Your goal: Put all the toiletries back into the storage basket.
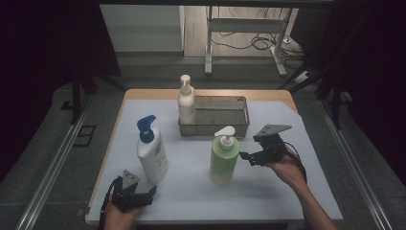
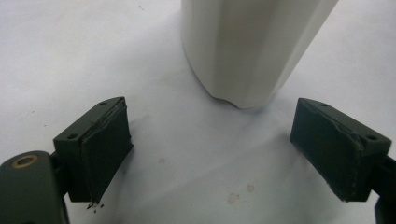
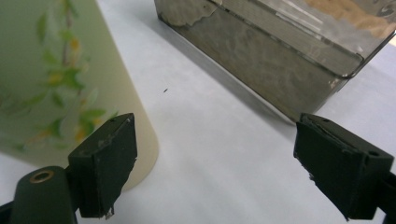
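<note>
A white bottle with a blue pump [image 1: 152, 154] stands at the front left of the table. My left gripper [image 1: 149, 194] sits low just in front of it, open. In the left gripper view the bottle's white base [image 2: 252, 46] stands just beyond the open gripper [image 2: 212, 121], apart from both pads. A green bottle with a white pump [image 1: 224, 160] stands mid-table. My right gripper [image 1: 245, 158] hovers just to its right, open. In the right gripper view the green bottle [image 3: 56, 84] is at the left beside one pad, outside the open gripper [image 3: 215, 126].
A metal mesh basket [image 1: 225, 125] stands behind the green bottle, and its near corner [image 3: 261, 60] shows ahead of the right gripper. A cream pump bottle [image 1: 186, 101] stands at the basket's left end. A white sheet [image 1: 268, 191] covers the tabletop.
</note>
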The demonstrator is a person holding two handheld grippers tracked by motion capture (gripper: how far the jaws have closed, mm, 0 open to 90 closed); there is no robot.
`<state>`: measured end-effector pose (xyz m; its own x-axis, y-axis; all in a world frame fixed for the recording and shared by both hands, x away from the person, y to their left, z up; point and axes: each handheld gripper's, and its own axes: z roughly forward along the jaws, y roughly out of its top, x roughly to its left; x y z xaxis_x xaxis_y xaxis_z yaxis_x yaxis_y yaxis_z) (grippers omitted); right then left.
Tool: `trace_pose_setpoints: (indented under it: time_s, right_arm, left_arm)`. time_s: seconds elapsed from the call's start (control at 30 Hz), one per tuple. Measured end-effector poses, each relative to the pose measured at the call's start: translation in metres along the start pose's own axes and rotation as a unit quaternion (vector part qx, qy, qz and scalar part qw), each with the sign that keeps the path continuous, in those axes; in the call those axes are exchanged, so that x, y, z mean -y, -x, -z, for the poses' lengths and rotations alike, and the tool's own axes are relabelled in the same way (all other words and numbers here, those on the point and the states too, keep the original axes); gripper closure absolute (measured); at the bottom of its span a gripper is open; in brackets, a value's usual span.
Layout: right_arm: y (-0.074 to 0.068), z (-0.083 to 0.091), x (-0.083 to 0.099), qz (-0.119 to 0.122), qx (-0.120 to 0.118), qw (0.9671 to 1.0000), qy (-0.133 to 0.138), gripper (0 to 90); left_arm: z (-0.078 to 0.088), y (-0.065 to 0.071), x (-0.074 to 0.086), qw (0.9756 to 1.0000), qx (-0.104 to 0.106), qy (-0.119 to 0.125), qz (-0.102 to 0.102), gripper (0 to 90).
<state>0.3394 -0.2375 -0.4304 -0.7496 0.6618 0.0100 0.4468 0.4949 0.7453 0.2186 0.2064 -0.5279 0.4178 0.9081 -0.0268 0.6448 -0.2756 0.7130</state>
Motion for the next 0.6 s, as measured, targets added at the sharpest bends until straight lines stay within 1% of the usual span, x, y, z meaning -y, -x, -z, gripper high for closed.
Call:
trace_pose_setpoints:
  time_s: [0.23,0.37,0.6]
  right_arm:
    - [-0.004,0.009,0.012,-0.001,-0.002,1.0000,-0.002,10.3]
    - [-0.008,0.013,0.018,0.000,-0.004,1.0000,-0.004,6.4]
    - [-0.019,0.018,0.021,0.011,-0.020,0.9997,0.001,0.7]
  left_arm:
    - [0.000,0.000,0.000,1.0000,0.000,0.000,0.000,12.0]
    - [0.000,0.000,0.000,1.0000,-0.001,0.000,0.000,12.0]
    - [0.000,0.000,0.000,1.0000,-0.001,0.000,0.000,11.9]
